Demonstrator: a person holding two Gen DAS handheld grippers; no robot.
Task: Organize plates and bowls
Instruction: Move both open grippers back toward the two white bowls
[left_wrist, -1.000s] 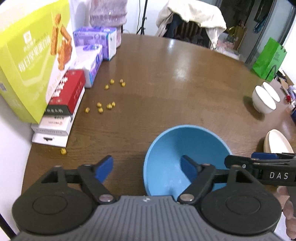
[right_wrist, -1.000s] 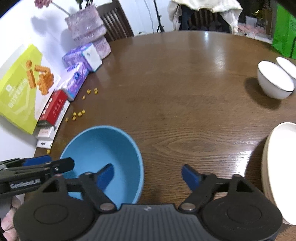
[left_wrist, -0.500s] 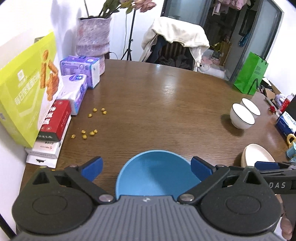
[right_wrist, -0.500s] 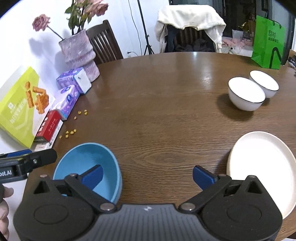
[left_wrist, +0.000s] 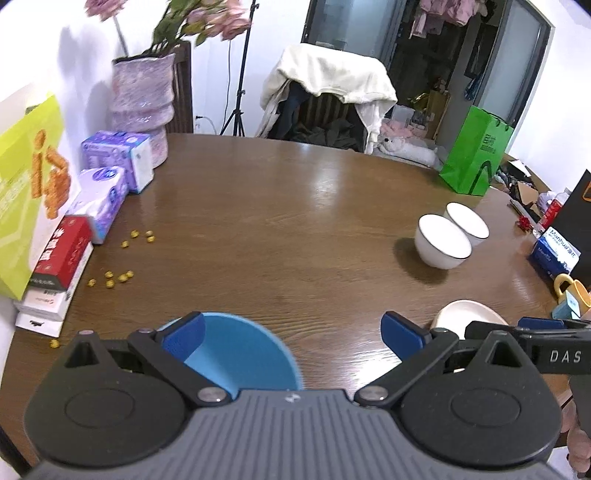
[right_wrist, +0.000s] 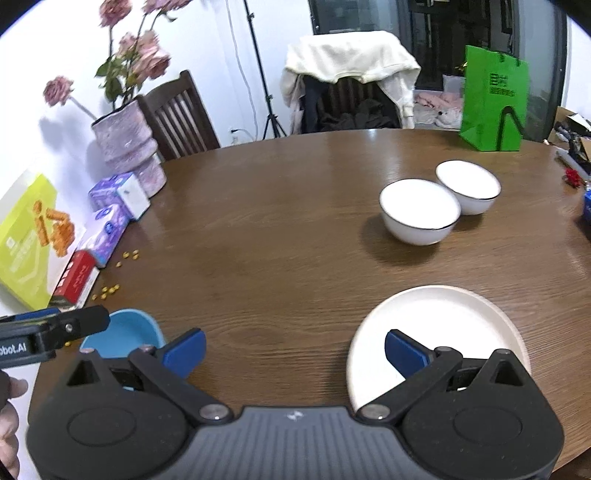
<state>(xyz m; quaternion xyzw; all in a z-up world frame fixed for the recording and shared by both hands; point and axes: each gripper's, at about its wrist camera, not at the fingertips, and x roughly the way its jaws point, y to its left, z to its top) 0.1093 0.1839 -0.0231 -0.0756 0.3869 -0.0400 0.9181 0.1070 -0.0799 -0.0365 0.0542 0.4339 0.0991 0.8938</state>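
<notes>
Both grippers have pulled back and up from the blue bowl (left_wrist: 236, 354) — jaws just spread wide, nothing between them.

Left gripper (left_wrist: 291, 336) hangs above the bowl at the near table edge; right gripper (right_wrist: 293, 349) sits empty, its right finger over the cream plate (right_wrist: 436, 325). Two white bowls (right_wrist: 421, 210) wait touching, farther off to the right — nearer the right hand, likely its next call.

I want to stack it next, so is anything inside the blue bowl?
The visible part of the blue bowl shows only bare blue inside, nothing in it. Its near side is hidden behind the left gripper in both views, so that part cannot be checked.
</notes>
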